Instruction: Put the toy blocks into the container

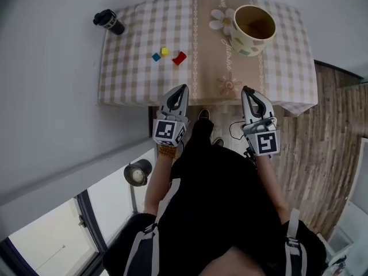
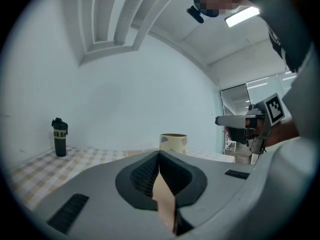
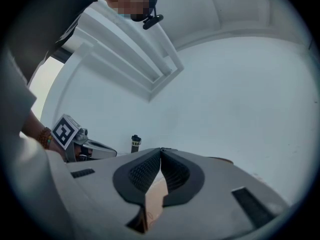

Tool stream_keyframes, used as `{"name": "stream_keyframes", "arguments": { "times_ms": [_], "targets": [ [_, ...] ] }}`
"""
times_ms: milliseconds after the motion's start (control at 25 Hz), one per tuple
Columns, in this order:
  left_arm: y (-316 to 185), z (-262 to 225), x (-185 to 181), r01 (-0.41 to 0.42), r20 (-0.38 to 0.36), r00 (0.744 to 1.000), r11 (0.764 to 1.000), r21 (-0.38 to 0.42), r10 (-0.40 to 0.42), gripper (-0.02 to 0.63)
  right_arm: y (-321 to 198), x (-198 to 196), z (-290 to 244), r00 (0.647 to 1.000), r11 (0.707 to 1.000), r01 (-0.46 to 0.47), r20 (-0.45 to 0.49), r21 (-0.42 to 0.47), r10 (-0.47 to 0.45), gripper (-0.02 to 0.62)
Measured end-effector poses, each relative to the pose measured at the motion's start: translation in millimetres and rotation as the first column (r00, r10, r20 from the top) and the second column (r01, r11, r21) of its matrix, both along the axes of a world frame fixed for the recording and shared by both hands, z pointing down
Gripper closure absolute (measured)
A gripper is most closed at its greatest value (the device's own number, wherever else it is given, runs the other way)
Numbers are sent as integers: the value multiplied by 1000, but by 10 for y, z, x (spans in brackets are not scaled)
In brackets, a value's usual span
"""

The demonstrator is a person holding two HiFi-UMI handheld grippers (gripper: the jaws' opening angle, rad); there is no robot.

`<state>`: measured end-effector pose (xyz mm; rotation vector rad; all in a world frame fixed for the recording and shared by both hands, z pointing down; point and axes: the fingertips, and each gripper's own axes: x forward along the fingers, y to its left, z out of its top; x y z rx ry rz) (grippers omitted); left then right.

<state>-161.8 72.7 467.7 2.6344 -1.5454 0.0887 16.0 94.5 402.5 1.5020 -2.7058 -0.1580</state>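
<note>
Left gripper (image 1: 184, 87) and right gripper (image 1: 245, 89) sit closed, empty; spread the left wide, square over the red block (image 1: 179, 58).

A black bottle (image 1: 109, 22) is standing upright at the far left corner of a table (image 1: 132, 79) (checked cloth, flowered runner down its middle); wooden flooring (image 1: 325, 148) is showing at right.

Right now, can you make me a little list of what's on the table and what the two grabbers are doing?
Table: checked cloth
Blocks: blue block, yellow block, red block, close together on the cloth
Container: far right, no block seen inside
Bottle: black, upright, far left corner
Left gripper: shut, empty, by the near edge
Right gripper: shut, empty, by the near edge
</note>
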Motion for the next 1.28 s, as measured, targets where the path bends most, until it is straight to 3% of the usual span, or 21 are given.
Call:
{"name": "stream_keyframes", "arguments": {
  "times_ms": [120,280,440,600,880,1120,1280],
  "targets": [
    [-313,136,-246,20,29,999,999,-31,-19,585,-233,-92,60,1000,1000,5,-18,-21,-6,589],
    [-718,380,-457,19,71,997,996,-87,-13,516,-541,-183,122,999,999,-4,-39,-50,2,589],
    [-1026,738,-550,-20,131,990,986,-165,43,466,-794,-265,195,999,997,-14,-52,-74,10,589],
    [-1283,1001,-618,-52,192,977,974,-221,96,463,-1049,-362,264,997,995,-19,-70,-94,12,589],
    [-1501,1359,-645,-131,243,945,936,-327,218,420,-1316,-575,326,998,994,-18,-61,-107,12,589],
    [-1525,1582,-650,-162,332,892,902,-401,307,425,-1438,-677,479,995,989,61,-74,-134,-71,589],
    [-1518,1714,-682,-131,323,899,885,-447,297,425,-1499,-715,460,987,984,127,-84,-128,-138,589]
  ]
}}
